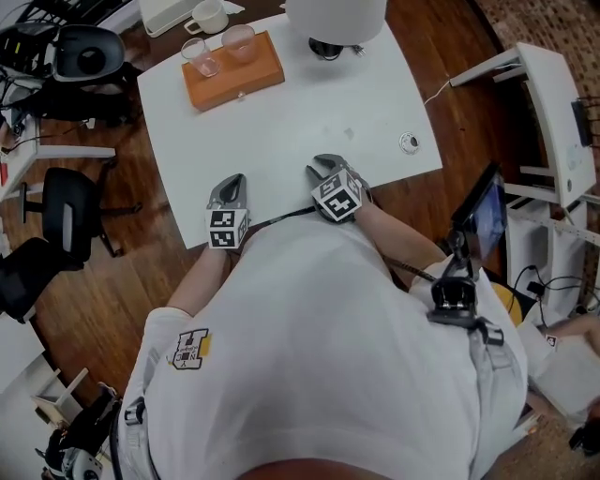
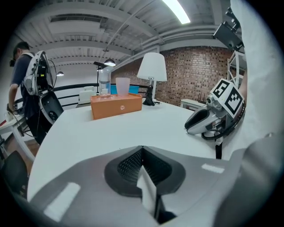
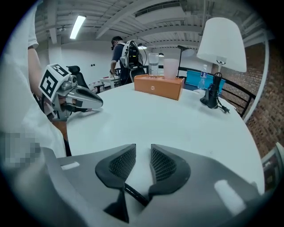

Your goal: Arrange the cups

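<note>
Left hand-held gripper (image 1: 232,182): clenched, jaws pressed together with nothing between them, at the 6 o'clock edge of the white surface (image 1: 291,122). Orange box (image 1: 234,73): lies at 11 o'clock on the surface, well apart from both grippers. Two clear cups stand upright on its top, side by side, the left cup (image 1: 202,58) at 9 o'clock of the right cup (image 1: 238,41). White mug (image 1: 208,17): stands past the box at 12 o'clock, near the surface's far corner. Right hand-held gripper (image 1: 324,167): released, jaws a narrow gap apart, with only bare surface showing between them; it sits at 3 o'clock of the left one, near it but not touching. White lamp (image 1: 336,19): upright at 12 o'clock on the surface. Small round object (image 1: 409,142): lies alone at 3 o'clock, near the surface's edge; too small to identify.
</note>
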A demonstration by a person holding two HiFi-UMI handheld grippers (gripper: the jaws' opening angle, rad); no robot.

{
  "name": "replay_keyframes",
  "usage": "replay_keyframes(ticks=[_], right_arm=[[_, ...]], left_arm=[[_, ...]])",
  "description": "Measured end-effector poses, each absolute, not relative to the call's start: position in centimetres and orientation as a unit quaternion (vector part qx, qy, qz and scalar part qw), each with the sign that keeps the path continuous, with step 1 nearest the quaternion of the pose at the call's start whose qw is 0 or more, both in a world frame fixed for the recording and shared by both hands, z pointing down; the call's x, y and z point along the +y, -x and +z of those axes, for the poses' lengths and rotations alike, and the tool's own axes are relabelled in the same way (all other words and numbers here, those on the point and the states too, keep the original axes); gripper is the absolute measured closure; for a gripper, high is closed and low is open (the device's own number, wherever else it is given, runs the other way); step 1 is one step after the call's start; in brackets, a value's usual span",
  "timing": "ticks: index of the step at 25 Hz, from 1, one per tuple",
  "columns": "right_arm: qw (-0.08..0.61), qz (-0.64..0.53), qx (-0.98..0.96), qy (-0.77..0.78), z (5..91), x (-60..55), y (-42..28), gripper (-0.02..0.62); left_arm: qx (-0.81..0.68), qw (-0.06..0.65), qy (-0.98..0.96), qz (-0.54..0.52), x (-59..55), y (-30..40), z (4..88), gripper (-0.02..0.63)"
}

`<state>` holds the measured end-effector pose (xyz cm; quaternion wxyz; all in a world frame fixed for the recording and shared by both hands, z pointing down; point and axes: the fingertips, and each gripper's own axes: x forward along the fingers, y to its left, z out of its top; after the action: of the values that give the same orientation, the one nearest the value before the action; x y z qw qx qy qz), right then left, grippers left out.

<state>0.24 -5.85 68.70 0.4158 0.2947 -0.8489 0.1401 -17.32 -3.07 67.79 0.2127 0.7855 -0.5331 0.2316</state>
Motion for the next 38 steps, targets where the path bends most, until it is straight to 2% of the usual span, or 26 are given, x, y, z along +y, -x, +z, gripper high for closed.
replay_keyframes(ticks=[12, 38], right_arm=[[0.431, 0.117, -0.844, -0.296, 69.0, -4.9, 0.5, 0.592], [0.425, 0.112, -0.833, -0.337, 67.5, -7.4, 0.6, 0.595]], left_arm=[[-0.519, 0.215, -0.795, 0.231, -2.8, 17.0, 67.8, 0.604], [-0.504, 0.204, -0.807, 0.229, -2.6, 16.6, 67.6, 0.604]])
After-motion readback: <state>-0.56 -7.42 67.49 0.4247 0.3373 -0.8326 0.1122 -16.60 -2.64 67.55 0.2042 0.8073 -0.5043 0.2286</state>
